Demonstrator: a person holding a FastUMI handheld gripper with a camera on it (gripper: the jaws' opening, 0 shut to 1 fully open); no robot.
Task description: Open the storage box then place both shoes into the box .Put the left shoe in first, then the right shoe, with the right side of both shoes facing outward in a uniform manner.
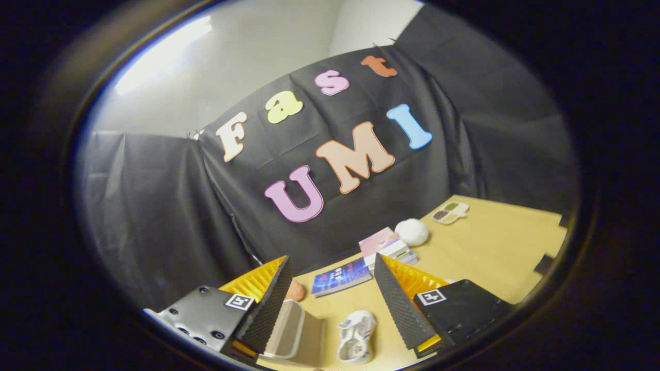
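Beside storage box [294,335] on tabletop [490,247], white shoe [357,337] lies between my gripper [330,296] fingers, wide open, holding nothing. Risk: grabbing wrong shoe first, breaking left-then-right order.

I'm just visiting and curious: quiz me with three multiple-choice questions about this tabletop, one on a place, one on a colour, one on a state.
1. Where is the small white shoe?
A. between the claw's fingers
B. on the stacked books
C. beside the palette

2. What colour is the fluffy ball?
A. red
B. white
C. blue

3. How does the claw stand?
A. shut on the shoe
B. shut on a book
C. open, holding nothing

Answers: 1 A, it lies on the wooden table between them. 2 B, plainly white. 3 C, the fingers are wide apart.
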